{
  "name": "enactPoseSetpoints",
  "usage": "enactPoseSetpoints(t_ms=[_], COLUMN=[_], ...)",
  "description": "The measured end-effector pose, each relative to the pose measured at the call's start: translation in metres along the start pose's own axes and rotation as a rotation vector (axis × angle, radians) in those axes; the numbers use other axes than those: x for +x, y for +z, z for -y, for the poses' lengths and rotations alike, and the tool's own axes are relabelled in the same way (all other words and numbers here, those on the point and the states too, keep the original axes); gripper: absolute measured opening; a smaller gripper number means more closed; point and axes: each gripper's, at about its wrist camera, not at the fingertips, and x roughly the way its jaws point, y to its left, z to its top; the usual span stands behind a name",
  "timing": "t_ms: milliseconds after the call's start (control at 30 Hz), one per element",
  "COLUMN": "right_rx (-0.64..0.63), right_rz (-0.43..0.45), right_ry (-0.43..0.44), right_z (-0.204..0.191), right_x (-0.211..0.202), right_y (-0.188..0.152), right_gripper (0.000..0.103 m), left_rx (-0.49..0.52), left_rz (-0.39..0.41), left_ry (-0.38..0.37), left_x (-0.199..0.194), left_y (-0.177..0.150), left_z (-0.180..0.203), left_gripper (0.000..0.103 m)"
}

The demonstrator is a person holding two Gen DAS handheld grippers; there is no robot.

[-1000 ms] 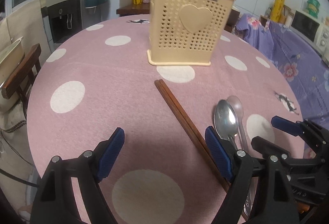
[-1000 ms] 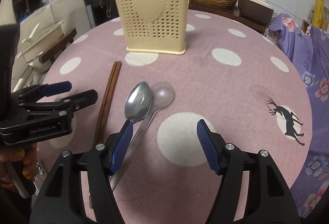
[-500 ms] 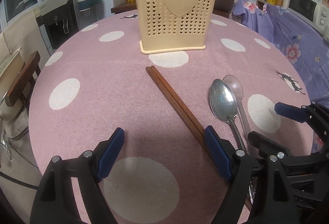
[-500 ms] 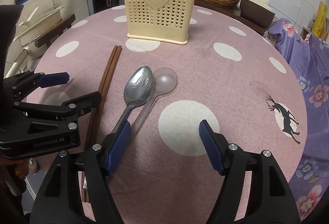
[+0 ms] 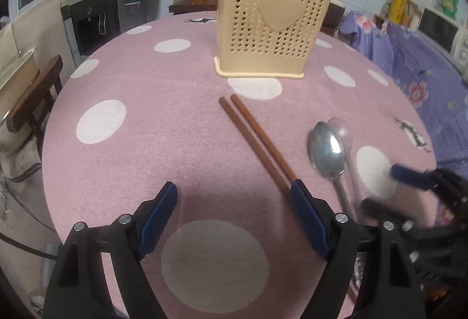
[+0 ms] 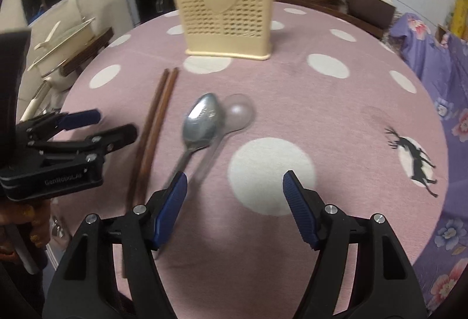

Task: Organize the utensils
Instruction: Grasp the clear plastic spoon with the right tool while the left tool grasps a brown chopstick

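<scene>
A round table (image 5: 122, 161) under a pink cloth with white dots fills both views; near its far side stands the cream perforated utensil holder (image 5: 272, 32), upright; the left gripper (image 5: 234, 202) hangs over bare cloth, jaws spread and empty; the right gripper (image 6: 235, 193) likewise, its jaws having just widened, nothing between them; two brown chopsticks (image 5: 254, 140) lie side by side before the holder; just beside them a metal spoon (image 6: 201, 120) overlaps a paler spoon (image 6: 238, 114).

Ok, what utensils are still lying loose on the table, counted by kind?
Chopsticks: 2, wooden, side by side
Metal spoon: 1
Translucent spoon: 1, partly under the metal one
Total: 4, all in front of the cream holder
</scene>
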Motion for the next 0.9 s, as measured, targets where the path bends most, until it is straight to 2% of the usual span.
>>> enactPoseSetpoints(t_ms=[133, 267, 433, 633, 700, 800, 900], right_rx=[-0.019, -0.018, 0.004, 0.075, 0.087, 0.053, 0.011], right_rz=[-0.016, -0.02, -0.03, -0.022, -0.009, 0.0, -0.007], right_ry=[-0.039, -0.046, -0.098, -0.092, -0.062, -0.048, -0.042], right_z=[-0.007, -0.004, 0.02, 0.041, 0.04, 0.032, 0.023], right_x=[0.006, 0.007, 0.002, 0.0, -0.001, 0.0, 0.008], right_y=[-0.001, 0.0, -0.002, -0.004, -0.003, 0.0, 0.003], right_gripper=[0.069, 0.069, 0.069, 0.069, 0.069, 0.069, 0.067], left_rx=[0.046, 0.051, 0.055, 0.011, 0.0, 0.0, 0.007], left_rz=[-0.011, -0.019, -0.028, -0.029, -0.027, -0.024, -0.028], left_ry=[0.017, 0.02, 0.033, 0.053, 0.05, 0.043, 0.045], left_x=[0.006, 0.01, 0.009, 0.007, 0.007, 0.009, 0.014], left_y=[0.0, -0.001, -0.002, 0.0, 0.002, 0.006, 0.008], left_z=[0.011, 0.015, 0.011, -0.004, -0.006, -0.003, 0.001], left_gripper=[0.078, 0.078, 0.078, 0.078, 0.078, 0.077, 0.072])
